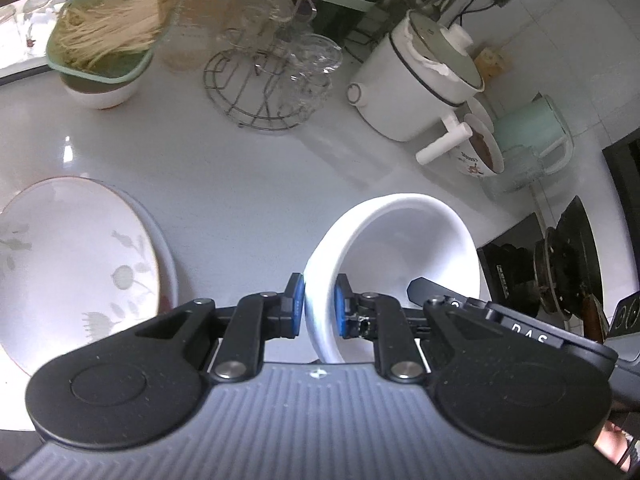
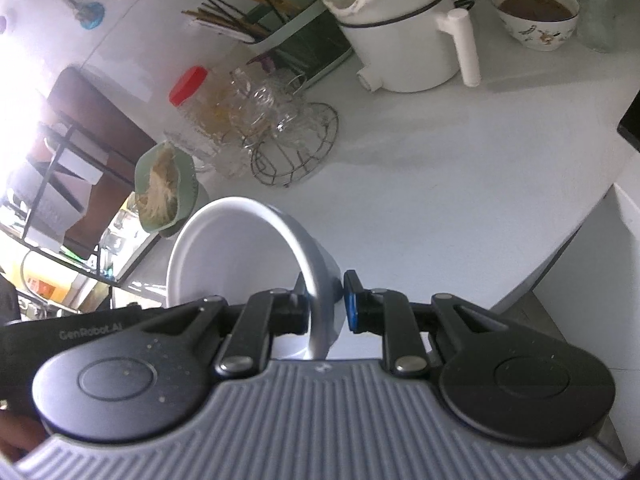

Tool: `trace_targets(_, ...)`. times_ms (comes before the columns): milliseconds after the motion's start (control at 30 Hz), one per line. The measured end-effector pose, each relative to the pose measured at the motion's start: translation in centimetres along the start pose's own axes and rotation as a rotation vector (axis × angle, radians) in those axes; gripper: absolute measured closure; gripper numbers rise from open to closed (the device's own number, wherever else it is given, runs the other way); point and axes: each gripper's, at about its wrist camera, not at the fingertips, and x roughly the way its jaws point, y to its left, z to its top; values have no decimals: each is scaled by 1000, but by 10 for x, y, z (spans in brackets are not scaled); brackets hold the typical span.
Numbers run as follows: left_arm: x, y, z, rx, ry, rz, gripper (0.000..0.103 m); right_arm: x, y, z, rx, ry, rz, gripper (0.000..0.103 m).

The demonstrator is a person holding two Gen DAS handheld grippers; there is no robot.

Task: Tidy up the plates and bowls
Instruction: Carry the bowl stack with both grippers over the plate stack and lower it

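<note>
**Two grippers, one bowl, both clamped on the rim**

The left gripper (image 1: 320, 306) has its blue pads (image 1: 297, 304) pinched on the rim of the white bowl (image 1: 400, 240), one pad outside the wall, one inside. That is a sensible hold: the wall is thin there, and smooth glaze gives little else to bite on. The right gripper (image 2: 326, 304) does the same at the opposite side of the rim, jaws drawn in tight on the wall of the bowl (image 2: 224, 256). With two grips across from each other, neither has to fight the bowl's tendency to swing.

The bowl hangs tilted between them, mouth turned partly sideways, and appears clear of the counter (image 1: 240, 184); the bare white surface shows beyond it in both views. In the left view the black body of the right gripper (image 1: 520, 328) pokes in behind the bowl, which confirms the shared carry.

Off to the left sits a floral plate (image 1: 72, 264), apparently resting on a second, plainer one. That stack looks like the likely gathering spot for dishes, though the bowl's destination cannot be told from here.

Further back the counter is crowded: a wire rack (image 1: 256, 92) of glasses, a white pot (image 1: 416, 84), a green basket (image 1: 108, 28) of noodles. The open middle stretch is the only free working room.
</note>
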Motion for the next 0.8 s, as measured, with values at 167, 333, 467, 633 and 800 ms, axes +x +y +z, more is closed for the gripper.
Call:
trace_targets(167, -14, 23, 0, -12, -5, -5, 84, 6, 21, -10, -9, 2, 1, 83)
trace_targets(333, -30, 50, -1, -26, -14, 3, 84, 13, 46, -22, -36, 8, 8, 83)
trace_targets(467, -43, 76, 1, -35, -34, -2, 84, 25, 67, -32, -57, 32, 19, 83)
trace_targets(633, -60, 108, 0, -65, -74, -1, 84, 38, 95, -42, -101, 66, 32, 83)
trace_targets(800, -64, 127, -1, -46, -82, 46, 83, 65, 113, -49, -121, 147, 19, 83)
